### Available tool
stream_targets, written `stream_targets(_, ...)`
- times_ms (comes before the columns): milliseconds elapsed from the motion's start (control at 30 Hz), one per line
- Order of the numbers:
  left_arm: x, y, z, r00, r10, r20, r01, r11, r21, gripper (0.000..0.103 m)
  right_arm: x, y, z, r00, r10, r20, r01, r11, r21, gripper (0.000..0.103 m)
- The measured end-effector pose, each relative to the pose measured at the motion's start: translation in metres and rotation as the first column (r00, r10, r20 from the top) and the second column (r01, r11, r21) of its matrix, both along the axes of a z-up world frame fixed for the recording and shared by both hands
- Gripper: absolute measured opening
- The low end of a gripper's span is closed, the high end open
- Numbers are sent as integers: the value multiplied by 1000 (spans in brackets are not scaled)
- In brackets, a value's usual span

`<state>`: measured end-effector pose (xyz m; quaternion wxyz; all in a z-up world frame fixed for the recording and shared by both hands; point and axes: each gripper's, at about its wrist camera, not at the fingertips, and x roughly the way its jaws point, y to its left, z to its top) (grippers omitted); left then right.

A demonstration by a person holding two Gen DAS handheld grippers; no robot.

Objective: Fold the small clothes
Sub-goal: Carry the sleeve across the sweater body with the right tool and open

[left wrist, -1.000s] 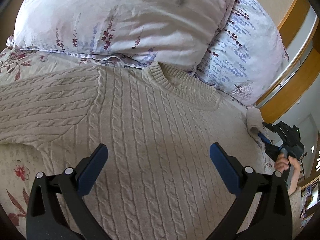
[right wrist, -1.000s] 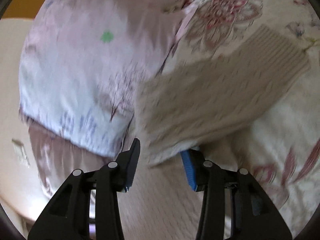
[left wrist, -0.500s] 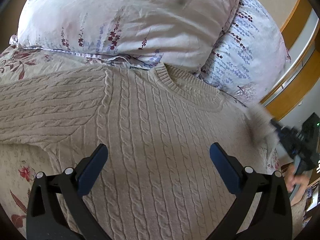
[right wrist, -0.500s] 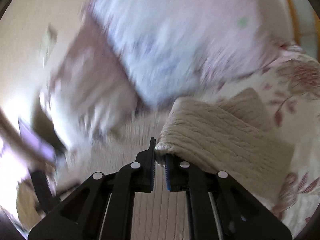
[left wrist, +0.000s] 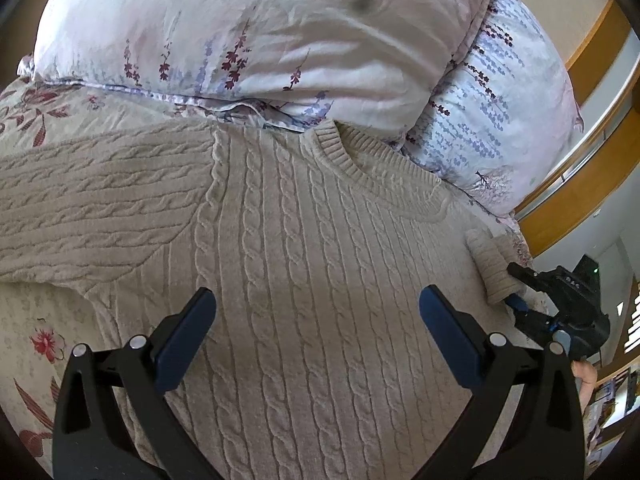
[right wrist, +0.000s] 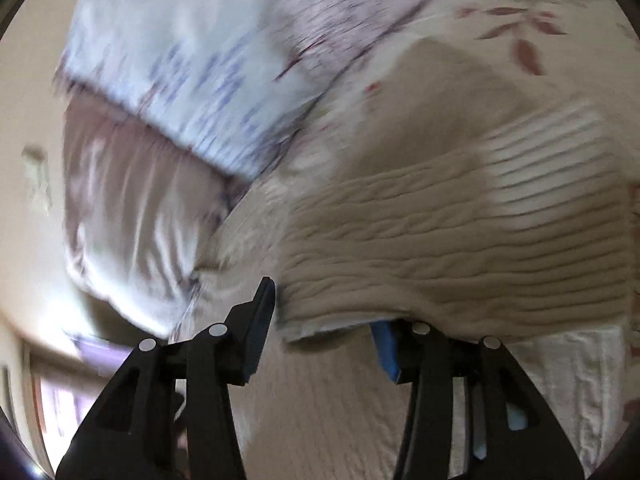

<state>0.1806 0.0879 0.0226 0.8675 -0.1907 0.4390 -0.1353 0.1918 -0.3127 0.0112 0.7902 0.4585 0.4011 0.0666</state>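
A beige cable-knit sweater [left wrist: 304, 264] lies flat on the bed, neck toward the pillows, its left sleeve spread out to the left. My left gripper [left wrist: 316, 320] hovers open and empty over the sweater's chest. The sweater's right sleeve [right wrist: 440, 240] lies folded over the body; its edge drapes over the right finger of my right gripper [right wrist: 324, 320], whose jaws stand apart. The right gripper also shows in the left wrist view [left wrist: 516, 292] at the sweater's right edge, against the folded sleeve [left wrist: 492, 264]. The right wrist view is blurred.
Two floral pillows [left wrist: 280, 40] [left wrist: 512, 120] lie just beyond the sweater's neck. The floral bedsheet [left wrist: 36, 328] shows at the left. A wooden headboard [left wrist: 592, 184] and the room lie at the far right.
My right gripper, shut on the right sleeve half a second ago, has opened and the sleeve now lies folded on the sweater. My left gripper has stayed open over the chest.
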Motion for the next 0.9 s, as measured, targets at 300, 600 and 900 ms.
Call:
stream_targets(300, -3, 19, 2, 1000, 16, -9, -17, 998, -56, 101, 16, 65, 85, 976, -31, 214, 150, 812, -564, 10)
stream_targets(600, 3, 31, -11, 997, 22, -69, -37, 974, -222, 94, 12, 217, 28, 773, 627, -98, -482, 479, -734, 37)
stream_targets(900, 12, 17, -14, 992, -3, -123, -30, 962, -271, 86, 1, 135, 44, 879, 474, 55, -414, 814, -407, 57)
